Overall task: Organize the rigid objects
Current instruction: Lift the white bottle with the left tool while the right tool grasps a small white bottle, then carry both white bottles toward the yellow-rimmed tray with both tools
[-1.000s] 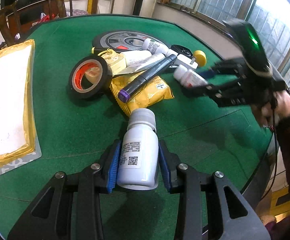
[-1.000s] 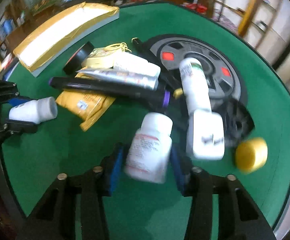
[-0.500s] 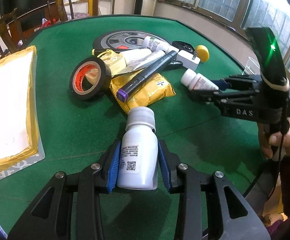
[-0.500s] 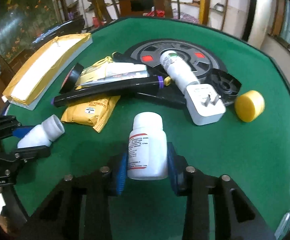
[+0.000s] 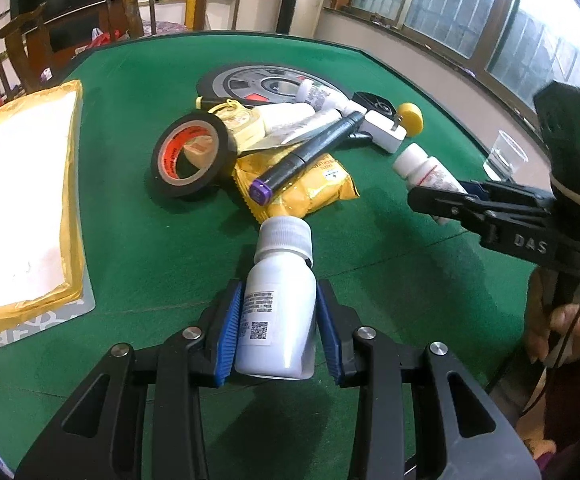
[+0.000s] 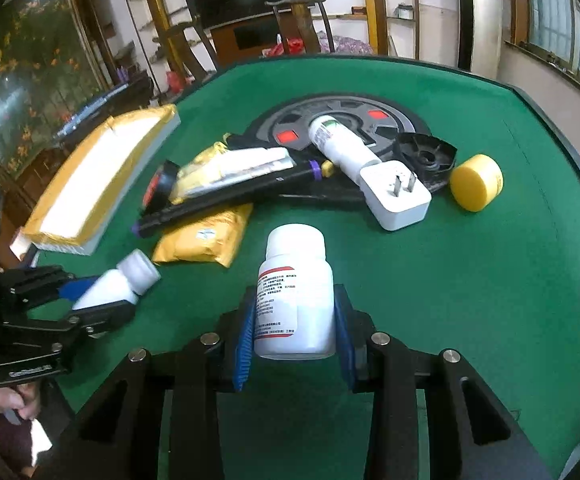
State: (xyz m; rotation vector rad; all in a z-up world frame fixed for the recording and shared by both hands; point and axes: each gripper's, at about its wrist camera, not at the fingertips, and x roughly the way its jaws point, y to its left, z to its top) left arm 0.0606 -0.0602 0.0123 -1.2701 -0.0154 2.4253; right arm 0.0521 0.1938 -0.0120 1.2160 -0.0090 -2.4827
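- While I hold both tools over the green table (image 5: 138, 240), my left gripper (image 5: 276, 320) is clamped on a white bottle with a ribbed cap (image 5: 280, 292), its blue pads pressing both sides of the body, cap pointing away from me.
- My right gripper (image 6: 295, 328) is clamped on a white pill bottle with a red-edged label (image 6: 295, 292), cap also pointing away; the blue pads sit against its sides.
- Both bottles are held just above the felt at the near edge, apart from the pile; in the left view, the right gripper's bottle (image 5: 425, 170) hangs beside the white plug adapter (image 5: 383, 132).
- At the middle of the table lies the pile: a roll of black tape (image 5: 190, 160) standing on edge, a yellow packet (image 5: 305, 188) with a black marker with a purple end (image 5: 309, 152) across it, a white tube (image 6: 345, 144) resting on a round grey disc (image 6: 341, 120), the adapter, and a yellow cap (image 6: 475, 182) just beside a black lid (image 6: 425, 156).
- A padded yellow envelope (image 5: 22, 200) lies well apart at the left edge.
- A clear plastic cup (image 5: 505, 156) stands near the far right rim.
- My right hand (image 5: 561, 320) grips its tool's handle.
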